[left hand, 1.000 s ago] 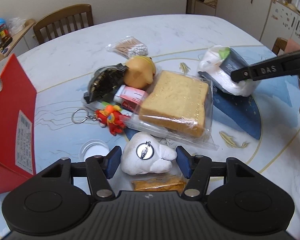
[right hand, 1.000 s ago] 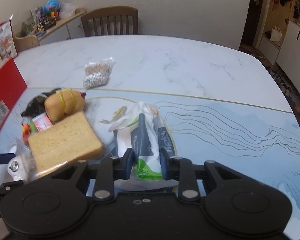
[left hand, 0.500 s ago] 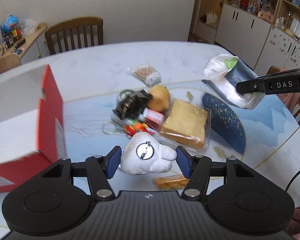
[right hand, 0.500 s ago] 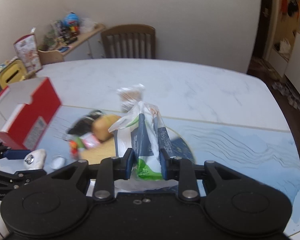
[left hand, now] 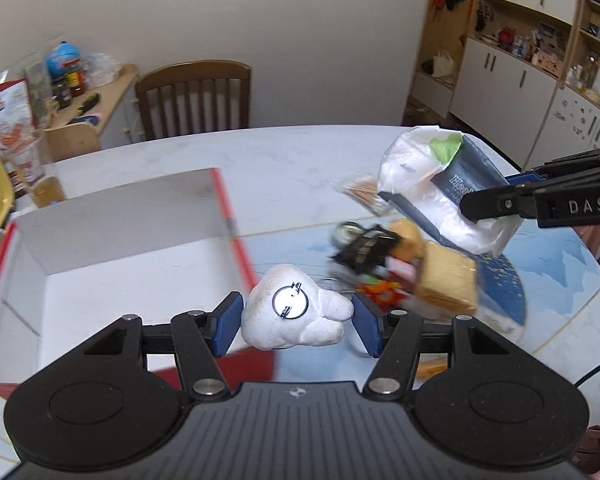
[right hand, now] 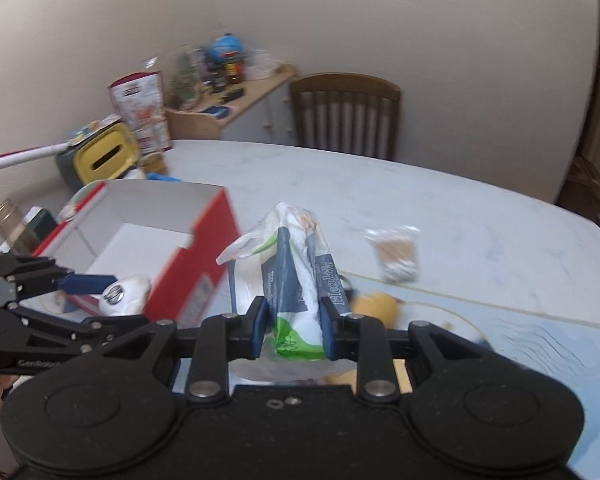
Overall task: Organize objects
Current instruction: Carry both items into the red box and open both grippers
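Note:
My left gripper [left hand: 296, 322] is shut on a white plush toy [left hand: 292, 314] with a round metal badge and holds it in the air over the right wall of an open red box [left hand: 140, 268] with a white inside. My right gripper [right hand: 294, 330] is shut on a white, blue and green plastic pack [right hand: 296, 280] and holds it above the table; the pack also shows in the left wrist view [left hand: 444, 192]. The left gripper and toy show in the right wrist view [right hand: 124, 290] beside the red box [right hand: 188, 276].
On the table lie a bagged bread slice [left hand: 446, 284], a yellow round toy [left hand: 408, 236], a black packet [left hand: 364, 246], a red-orange keychain figure [left hand: 380, 294] and a bag of cotton swabs [right hand: 394, 254]. A wooden chair [left hand: 194, 98] stands behind the table. Clutter stands left of the box.
Both grippers have risen and swung left toward the red box, each with its load. The box's white inside has come into view under the left gripper.

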{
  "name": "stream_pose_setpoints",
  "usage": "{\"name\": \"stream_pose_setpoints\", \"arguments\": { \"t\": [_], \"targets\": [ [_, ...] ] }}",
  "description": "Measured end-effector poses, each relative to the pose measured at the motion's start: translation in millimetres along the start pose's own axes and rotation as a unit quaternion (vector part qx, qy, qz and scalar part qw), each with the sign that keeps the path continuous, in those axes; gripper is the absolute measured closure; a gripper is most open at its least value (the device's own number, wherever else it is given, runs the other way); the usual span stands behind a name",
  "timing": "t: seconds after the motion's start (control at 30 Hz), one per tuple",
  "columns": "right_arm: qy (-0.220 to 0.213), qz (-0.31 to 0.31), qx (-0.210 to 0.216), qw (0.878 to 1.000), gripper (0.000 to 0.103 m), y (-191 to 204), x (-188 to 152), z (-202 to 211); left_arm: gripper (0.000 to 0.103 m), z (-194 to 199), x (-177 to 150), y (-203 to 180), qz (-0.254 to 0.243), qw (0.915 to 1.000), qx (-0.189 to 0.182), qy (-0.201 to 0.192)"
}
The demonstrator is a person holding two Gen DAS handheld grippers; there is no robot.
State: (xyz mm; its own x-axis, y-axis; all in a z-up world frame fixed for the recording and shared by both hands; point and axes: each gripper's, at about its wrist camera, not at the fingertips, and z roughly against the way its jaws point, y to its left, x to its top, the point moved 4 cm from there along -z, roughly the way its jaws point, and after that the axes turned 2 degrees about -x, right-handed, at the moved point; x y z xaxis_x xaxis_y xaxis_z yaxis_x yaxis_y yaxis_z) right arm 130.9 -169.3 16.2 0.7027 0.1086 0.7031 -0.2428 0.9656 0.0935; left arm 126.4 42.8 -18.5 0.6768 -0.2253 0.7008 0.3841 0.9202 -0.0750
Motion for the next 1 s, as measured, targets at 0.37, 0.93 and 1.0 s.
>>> {"name": "stream_pose_setpoints", "arguments": {
  "t": [0.37, 0.93, 1.0],
  "targets": [
    [0.008, 0.058, 0.041, 0.997, 0.076, 103, 42, -40, 0.044, 8, 1, 105, 0.027, 0.9990, 0.034, 0.009],
    [0.065, 0.086, 0.024, 0.994, 0.076, 184, 58, -135, 0.044, -50, -6, 209, 0.017, 0.9942, 0.076, 0.075],
    [0.075, 0.088, 0.017, 0.993, 0.076, 188, 56, -147, 0.044, -59, -7, 215, 0.012, 0.9930, 0.078, 0.088]
  ]
}}
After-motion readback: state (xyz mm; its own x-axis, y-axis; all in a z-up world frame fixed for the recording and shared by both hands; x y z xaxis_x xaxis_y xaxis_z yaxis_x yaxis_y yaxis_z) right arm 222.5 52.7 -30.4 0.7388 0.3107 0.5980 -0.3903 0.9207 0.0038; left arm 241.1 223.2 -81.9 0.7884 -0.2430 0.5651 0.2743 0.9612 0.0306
